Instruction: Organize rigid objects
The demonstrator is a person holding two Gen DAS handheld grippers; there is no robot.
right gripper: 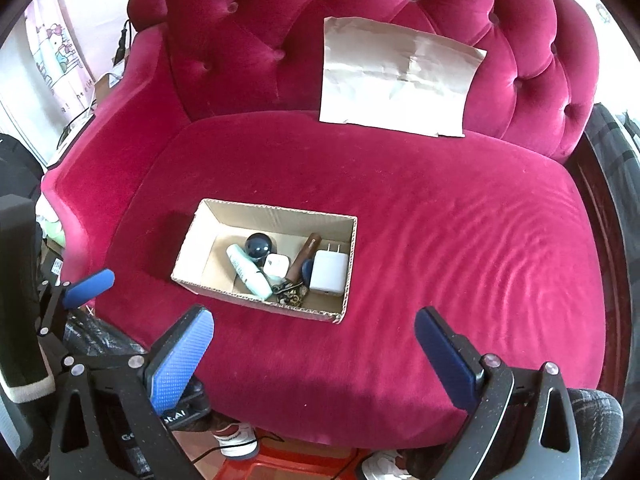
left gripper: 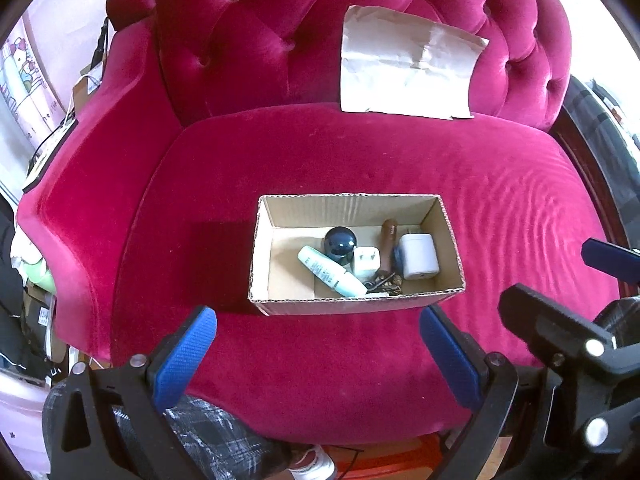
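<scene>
A crimson velvet armchair (left gripper: pixel 360 152) is filling both views, its tufted back rising toward 12 o'clock and its seat spreading wide below. A creased sheet of brown paper (left gripper: pixel 404 64) is leaning against the backrest at about 1 o'clock, its lower edge resting on the seat. An open cardboard box (left gripper: pixel 356 304) is sitting on the seat near the centre of the left wrist view, and toward 9 o'clock of centre in the right wrist view (right gripper: pixel 192 280). Inside it, the task's things are lying together: a large white charger (left gripper: pixel 418 256) at the 3 o'clock end, a brown cylinder (left gripper: pixel 388 240) beside it, a pale green tube (left gripper: pixel 332 272) lying aslant toward 6 o'clock, a dark glossy ball (left gripper: pixel 340 242) at the tube's upper end, a small white plug adapter (left gripper: pixel 366 261) between ball and cylinder, and a tangle of small metal pieces (left gripper: pixel 386 282) against the near wall. The left gripper (left gripper: pixel 316 344) is hovering at 6 o'clock just short of the box, its blue-padded fingers (left gripper: pixel 184 356) spread wide and grasping nothing. The right gripper (right gripper: pixel 316 344) is likewise hanging over the front of the seat, fingers (right gripper: pixel 182 364) released and apart, holding nothing.
</scene>
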